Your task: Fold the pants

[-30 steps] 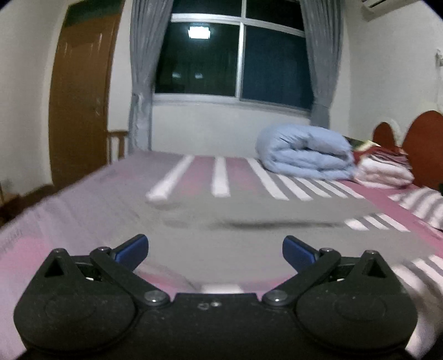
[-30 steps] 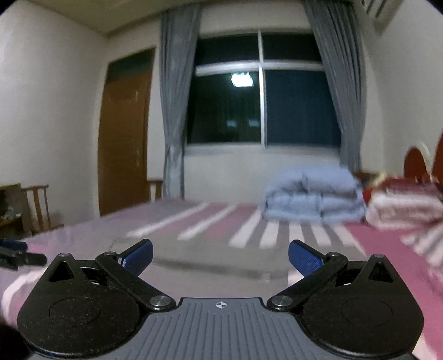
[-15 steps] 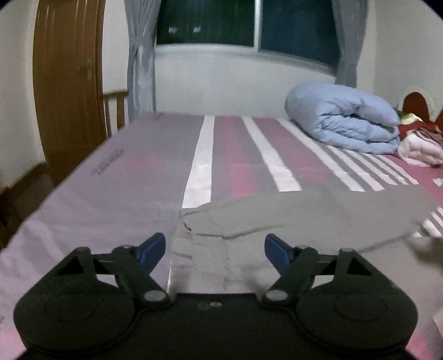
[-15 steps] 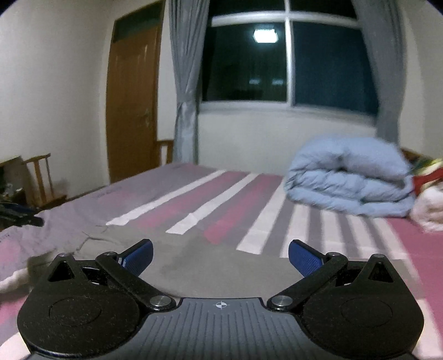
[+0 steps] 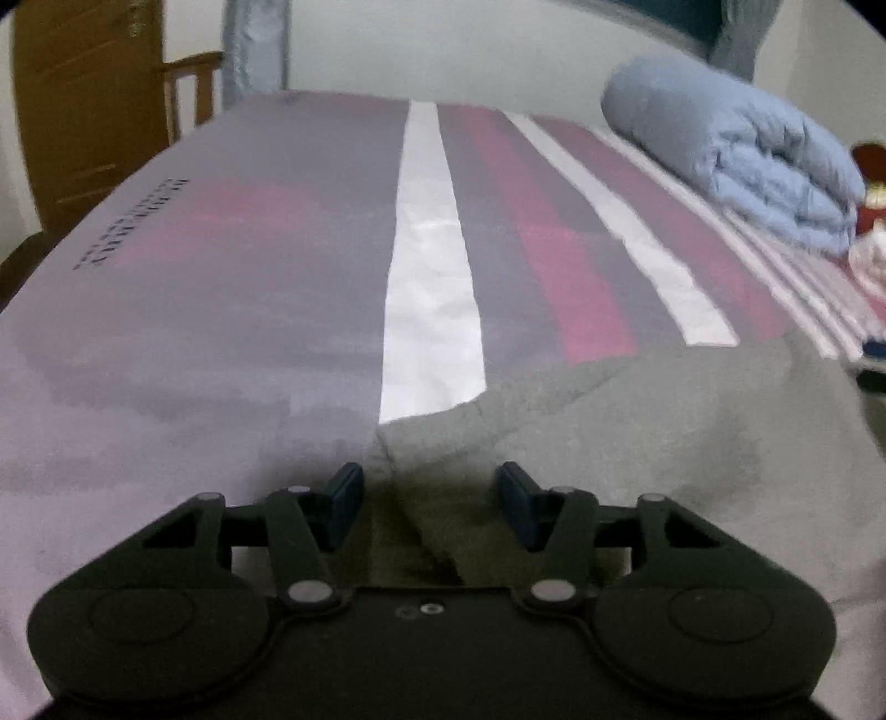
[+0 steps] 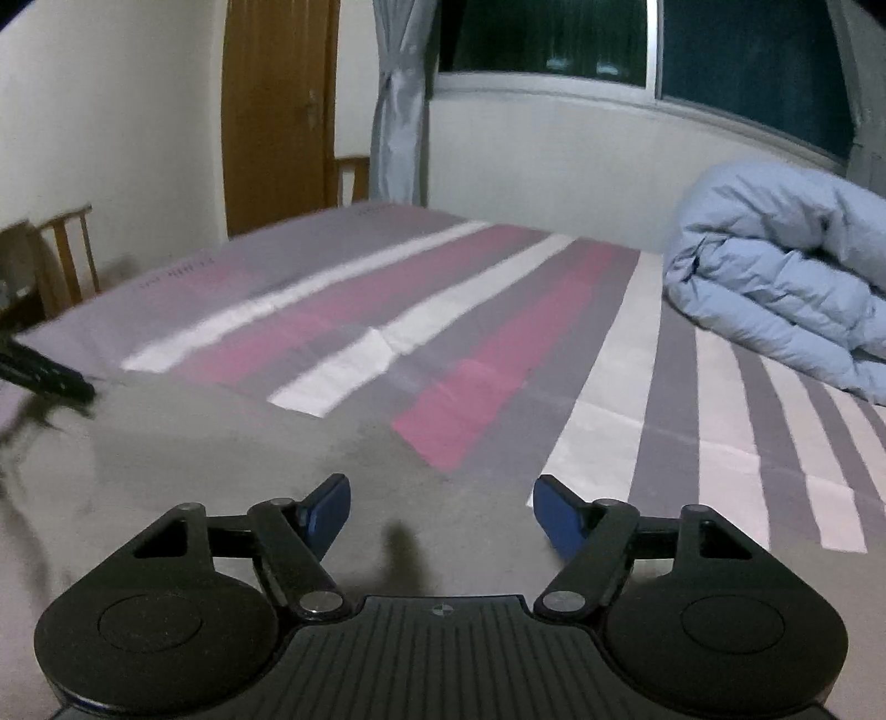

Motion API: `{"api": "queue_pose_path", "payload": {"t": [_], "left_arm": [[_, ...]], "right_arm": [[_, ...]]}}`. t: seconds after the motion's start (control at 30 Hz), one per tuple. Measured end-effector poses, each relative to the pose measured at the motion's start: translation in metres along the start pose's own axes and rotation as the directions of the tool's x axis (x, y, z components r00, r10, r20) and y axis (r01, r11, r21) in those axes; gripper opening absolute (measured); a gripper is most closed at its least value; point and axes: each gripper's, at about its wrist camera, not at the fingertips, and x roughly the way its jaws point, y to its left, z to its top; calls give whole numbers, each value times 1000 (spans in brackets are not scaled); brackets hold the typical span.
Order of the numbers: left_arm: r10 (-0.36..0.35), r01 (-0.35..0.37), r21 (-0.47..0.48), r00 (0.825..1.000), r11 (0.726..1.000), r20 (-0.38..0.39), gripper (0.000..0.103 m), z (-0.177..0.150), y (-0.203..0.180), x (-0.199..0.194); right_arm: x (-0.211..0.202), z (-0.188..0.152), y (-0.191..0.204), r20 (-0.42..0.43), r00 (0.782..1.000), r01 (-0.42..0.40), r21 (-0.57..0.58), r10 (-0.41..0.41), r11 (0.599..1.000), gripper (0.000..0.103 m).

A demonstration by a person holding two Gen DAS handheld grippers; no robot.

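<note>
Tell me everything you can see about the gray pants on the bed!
The pants are plain gray, of soft, slightly fuzzy-looking cloth. They lie spread flat on the striped bedsheet, near its front edge, covering some of the stripes. One corner with a seam and a crease sits between the open fingers of the left hand-held gripper. The right hand-held gripper is also open, low over the cloth. Neither has clamped the pants yet.

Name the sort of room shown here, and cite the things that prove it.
Most likely a bedroom: a bed with a striped sheet, a rolled blue duvet on it, and a curtained window behind.
</note>
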Motion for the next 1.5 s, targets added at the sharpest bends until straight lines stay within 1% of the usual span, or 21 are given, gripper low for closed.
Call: {"api": "queue_pose_path", "payload": {"t": [0.13,0.2,0.27,0.3,0.33,0.37,0.4,0.47,0.53,0.6,0.67,0.77,0.9,0.97,1.1,1.2,1.23,1.3,1.33,1.37,1.5], "left_arm": [[-11,12,32,1000,999,-18,53,15,0,19],[-38,39,36,999,999,-26,53,16,-2,28],[-54,54,47,998,997,-17,48,16,-6,35],[-52,52,51,999,997,-6,46,15,-7,37],[-55,54,47,998,997,6,37,15,-6,37],[-70,69,36,997,997,22,25,15,-5,36],[-84,83,27,996,996,32,22,15,-4,35],[-72,69,55,995,996,66,14,14,-10,27],[-60,50,94,992,994,112,13,11,-17,14],[-74,59,85,981,995,179,12,8,-17,-5],[-112,93,83,958,992,264,12,3,-16,-31],[-168,136,116,924,984,343,12,-7,-18,-70],[-236,175,187,893,967,384,13,-24,-24,-116],[-256,188,203,880,961,400,13,-40,-29,-138],[-260,182,219,872,959,415,14,-77,-39,-165],[-234,174,179,883,968,406,16,-113,-42,-176],[-219,170,155,890,973,400,21,-123,-42,-178],[-162,144,78,912,987,376,28,-143,-42,-180],[-141,136,39,922,990,362,37,-151,-41,-180],[-116,126,-7,932,992,343,45,-161,-43,-181],[-35,72,-126,961,989,276,45,-184,-48,-178]], "right_arm": [[39,2,-18,-111,993,39,-62,-46,997,73],[49,-1,-29,-156,987,18,-50,-26,999,73],[55,-4,-36,-174,985,-7,-32,2,999,72],[56,-6,-37,-177,984,-23,-40,15,999,63],[56,-8,-37,-178,984,-39,-43,31,998,57],[55,-9,-38,-170,985,-51,-46,43,998,36],[53,-9,-37,-167,985,-54,-54,44,997,16],[44,-9,-37,-149,988,-52,-52,44,997,11],[27,-9,-29,-117,993,-40,-68,31,997,10],[1,-8,-26,-63,998,-31,-68,27,997,10],[-30,-6,-21,-11,999,-31,-68,30,997,10],[-81,-7,-5,49,999,-6,-108,12,994,10],[-148,-21,22,113,994,7,-130,8,992,10],[-179,-36,41,138,990,23,-155,-1,988,10],[-231,-81,87,165,986,43,-202,-9,978,10],[-253,-122,115,144,990,32,-201,-2,979,11],[-257,-134,124,139,990,38,-205,-10,978,11],[-263,-160,141,120,992,49,-193,-26,980,11],[-266,-169,146,114,993,61,-178,-41,982,11],[-270,-178,151,118,991,76,-154,-58,985,11],[-286,-194,146,130,989,69,49,-75,996,12]]}}
